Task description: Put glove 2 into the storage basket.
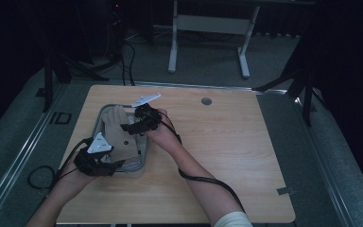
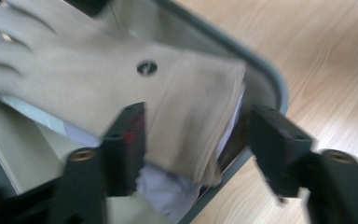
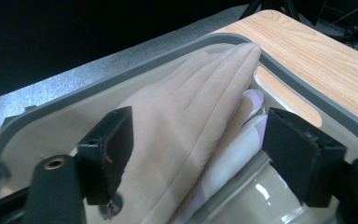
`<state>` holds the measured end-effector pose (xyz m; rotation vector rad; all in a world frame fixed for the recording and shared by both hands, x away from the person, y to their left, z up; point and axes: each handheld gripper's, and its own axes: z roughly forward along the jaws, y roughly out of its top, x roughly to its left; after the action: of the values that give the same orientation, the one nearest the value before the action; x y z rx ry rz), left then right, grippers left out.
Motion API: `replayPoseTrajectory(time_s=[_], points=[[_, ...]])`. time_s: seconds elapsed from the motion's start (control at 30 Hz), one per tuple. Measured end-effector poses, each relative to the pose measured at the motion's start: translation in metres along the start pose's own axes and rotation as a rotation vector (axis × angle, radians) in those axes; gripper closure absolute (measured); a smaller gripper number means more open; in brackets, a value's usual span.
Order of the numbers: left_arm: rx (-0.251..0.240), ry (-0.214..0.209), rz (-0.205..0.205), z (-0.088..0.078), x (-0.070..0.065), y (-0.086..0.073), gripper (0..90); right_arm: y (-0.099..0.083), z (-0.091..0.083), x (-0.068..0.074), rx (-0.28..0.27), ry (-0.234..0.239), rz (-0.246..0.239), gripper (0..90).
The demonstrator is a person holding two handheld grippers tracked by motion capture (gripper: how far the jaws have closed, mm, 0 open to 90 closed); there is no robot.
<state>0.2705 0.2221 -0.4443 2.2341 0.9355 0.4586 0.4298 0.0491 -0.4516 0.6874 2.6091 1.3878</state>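
Beige glove (image 1: 118, 135) in grey tray (image 1: 144, 161), left of centre; left tool (image 1: 116, 164) spread around its cuff, right tool (image 1: 125, 127) spread above its fingers; neither clamped.

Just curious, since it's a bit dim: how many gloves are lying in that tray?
1 that I can make out: a beige glove lying lengthwise in the grey tray, on top of something white. Another could be hidden beneath it.

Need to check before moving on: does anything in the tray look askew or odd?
Mostly tidy. The beige glove lies flat in the grey tray, but its cuff is rumpled against the tray's end, with white paper bunched underneath it. No damage visible.
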Motion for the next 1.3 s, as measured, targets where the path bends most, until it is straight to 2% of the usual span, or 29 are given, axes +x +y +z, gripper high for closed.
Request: replayPoseTrajectory(time_s=[0.07,0.17,0.27,0.3,0.33,0.43,0.5,0.57,0.73,0.83,1.0,1.3], points=[[-0.021,-0.016,-0.020,0.000,-0.002,0.003,24.7,-0.002,-0.006,0.001,-0.007,0.009,0.003,20.9],[-0.046,-0.034,-0.034,0.003,-0.005,0.008,17.1,-0.006,-0.017,0.001,-0.033,0.033,0.016,18.5],[-0.093,-0.038,-0.038,0.006,-0.010,0.012,16.7,-0.013,-0.027,0.000,-0.036,0.023,0.012,17.6],[-0.093,-0.038,-0.038,0.006,-0.010,0.012,16.3,-0.013,-0.027,0.000,-0.036,0.023,0.012,17.6],[-0.120,-0.053,-0.033,0.009,-0.016,0.016,16.3,-0.015,-0.030,-0.001,-0.040,0.023,0.010,17.5],[-0.154,-0.075,-0.008,0.016,-0.028,0.024,16.3,-0.026,-0.046,-0.005,-0.041,-0.010,-0.019,17.5],[-0.157,-0.098,-0.005,0.021,-0.033,0.029,16.3,-0.030,-0.051,-0.006,-0.026,-0.023,-0.038,17.5],[-0.158,-0.105,0.004,0.023,-0.036,0.031,16.3,-0.033,-0.056,-0.008,-0.018,-0.031,-0.044,17.5],[-0.173,-0.147,0.017,0.034,-0.049,0.040,16.3,-0.040,-0.064,-0.012,-0.025,-0.034,-0.034,17.5],[-0.176,-0.150,0.035,0.043,-0.057,0.044,16.3,-0.052,-0.076,-0.018,-0.025,-0.044,-0.021,17.7],[-0.178,-0.187,0.043,0.055,-0.068,0.048,16.3,-0.069,-0.088,-0.025,-0.021,-0.055,-0.007,17.8],[-0.169,-0.229,0.071,0.075,-0.086,0.052,16.3,-0.101,-0.101,-0.035,0.008,-0.074,0.003,17.8]])
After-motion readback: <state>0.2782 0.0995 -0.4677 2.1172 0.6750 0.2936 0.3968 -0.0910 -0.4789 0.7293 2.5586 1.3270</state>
